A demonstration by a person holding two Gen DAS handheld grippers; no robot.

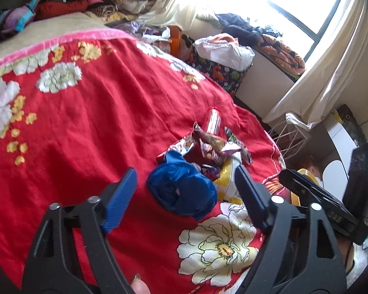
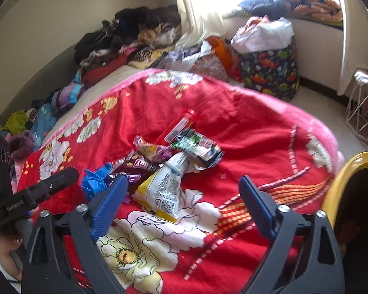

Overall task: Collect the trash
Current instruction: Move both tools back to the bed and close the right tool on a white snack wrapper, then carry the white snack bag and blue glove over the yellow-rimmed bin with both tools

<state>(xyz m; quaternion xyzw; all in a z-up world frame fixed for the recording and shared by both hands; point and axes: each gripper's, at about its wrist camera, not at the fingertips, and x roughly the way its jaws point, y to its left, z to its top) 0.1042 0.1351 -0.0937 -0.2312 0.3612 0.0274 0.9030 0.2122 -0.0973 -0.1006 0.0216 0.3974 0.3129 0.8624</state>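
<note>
Left gripper (image 1: 185,186) spread wide, nothing held, fingers flanking crumpled blue wrapper (image 1: 181,188) on red floral blanket (image 1: 85,122). Right gripper (image 2: 184,196) also wide, nothing held, over yellow-white snack bag (image 2: 163,191). Behind: pile of foil wrappers (image 2: 159,152), red-capped tube (image 2: 181,125). Yellow bin (image 2: 341,183) at right edge. Far: clothes heap (image 2: 135,39), dinosaur-print bag (image 2: 269,73).

Bright daylight pours through the window (image 1: 306,2) past cream curtains (image 1: 331,73). A bed (image 2: 245,127) under a red floral blanket fills the room, clothes (image 2: 135,39) piled against the beige wall (image 2: 73,12).
</note>
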